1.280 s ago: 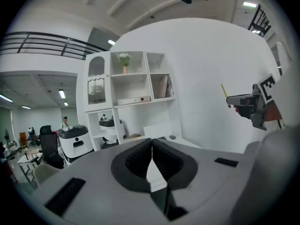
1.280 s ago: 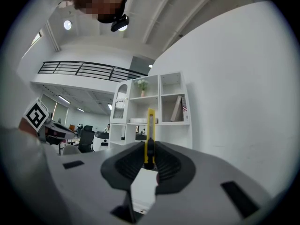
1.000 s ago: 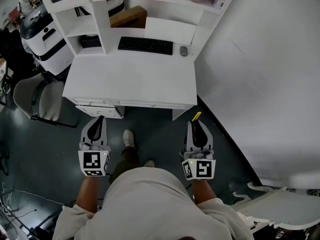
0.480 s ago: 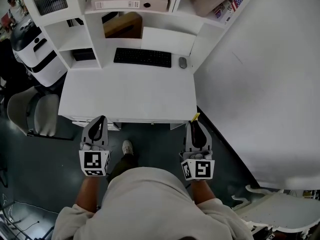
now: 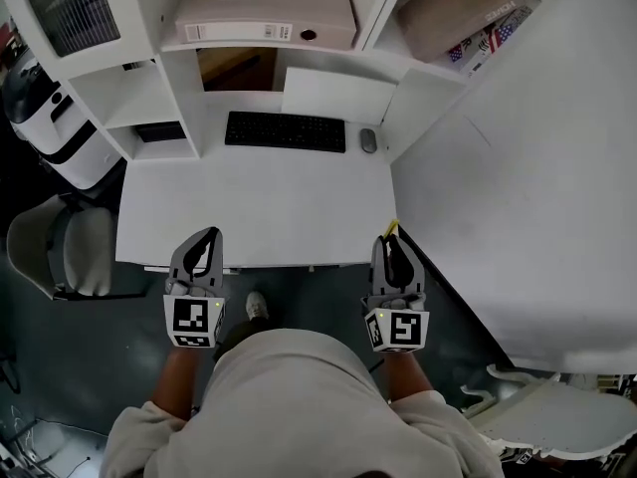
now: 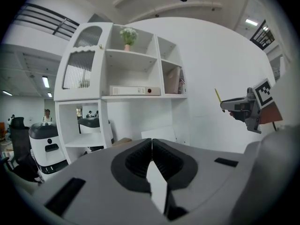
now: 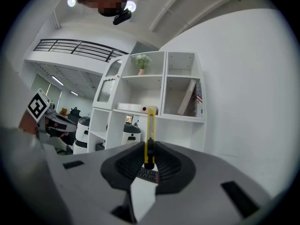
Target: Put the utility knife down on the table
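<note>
A slim yellow utility knife (image 7: 150,132) stands upright between the jaws of my right gripper (image 7: 150,161), which is shut on it. In the head view its yellow tip (image 5: 392,228) pokes out ahead of the right gripper (image 5: 394,247), just off the white table's (image 5: 259,207) front right corner. My left gripper (image 5: 204,244) hovers at the table's front edge on the left, jaws shut with nothing between them (image 6: 151,144). Both grippers are held level, side by side, in front of the person's body.
A black keyboard (image 5: 286,131) and a grey mouse (image 5: 369,140) lie at the back of the table under white shelves holding a binder (image 5: 264,8) and a cardboard box (image 5: 463,6). A grey chair (image 5: 55,252) stands left; a white partition wall (image 5: 518,187) runs along the right.
Both grippers, with the person, have advanced toward the table; their tips have gone from over the dark floor to the table's front edge. The knife stays held in the right gripper.
</note>
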Motion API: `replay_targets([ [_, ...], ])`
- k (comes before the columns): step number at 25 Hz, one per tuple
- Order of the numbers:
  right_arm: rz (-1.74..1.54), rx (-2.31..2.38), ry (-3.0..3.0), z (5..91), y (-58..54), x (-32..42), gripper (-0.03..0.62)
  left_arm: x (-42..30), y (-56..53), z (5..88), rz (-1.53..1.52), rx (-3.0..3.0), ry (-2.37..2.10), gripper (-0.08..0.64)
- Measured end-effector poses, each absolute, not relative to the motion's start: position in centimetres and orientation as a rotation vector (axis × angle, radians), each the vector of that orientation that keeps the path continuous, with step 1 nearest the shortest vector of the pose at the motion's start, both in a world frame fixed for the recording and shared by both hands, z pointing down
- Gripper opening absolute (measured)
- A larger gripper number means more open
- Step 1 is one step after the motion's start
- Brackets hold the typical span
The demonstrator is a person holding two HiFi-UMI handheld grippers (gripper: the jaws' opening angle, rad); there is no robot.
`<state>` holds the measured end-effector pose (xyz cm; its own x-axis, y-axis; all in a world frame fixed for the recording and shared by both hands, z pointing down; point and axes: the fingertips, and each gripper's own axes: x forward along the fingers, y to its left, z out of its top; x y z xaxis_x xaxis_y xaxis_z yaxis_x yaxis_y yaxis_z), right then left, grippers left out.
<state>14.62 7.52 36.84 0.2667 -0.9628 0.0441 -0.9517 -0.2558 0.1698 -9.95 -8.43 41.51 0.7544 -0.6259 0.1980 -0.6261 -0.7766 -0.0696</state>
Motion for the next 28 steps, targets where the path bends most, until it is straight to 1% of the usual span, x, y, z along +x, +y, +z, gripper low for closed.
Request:
replay_targets([
  [11, -0.11, 2.143, -1.802, 40.2, 0.4, 17.0, 0.067, -9.4, -13.6, 43.2, 0.375, 2.907, -1.066, 0.006],
  [22, -0.175, 1.722, -1.917, 43.9, -5.0, 19.8, 0.067, -7.1, -14.0, 43.0, 0.399, 2.82, -1.249, 0.006],
  [28, -0.186, 1.468, -1.93, 48.3, -7.3, 20.2, 0.067, -6.2, -13.7, 43.4, 0.426, 2.772, -1.3, 0.006],
])
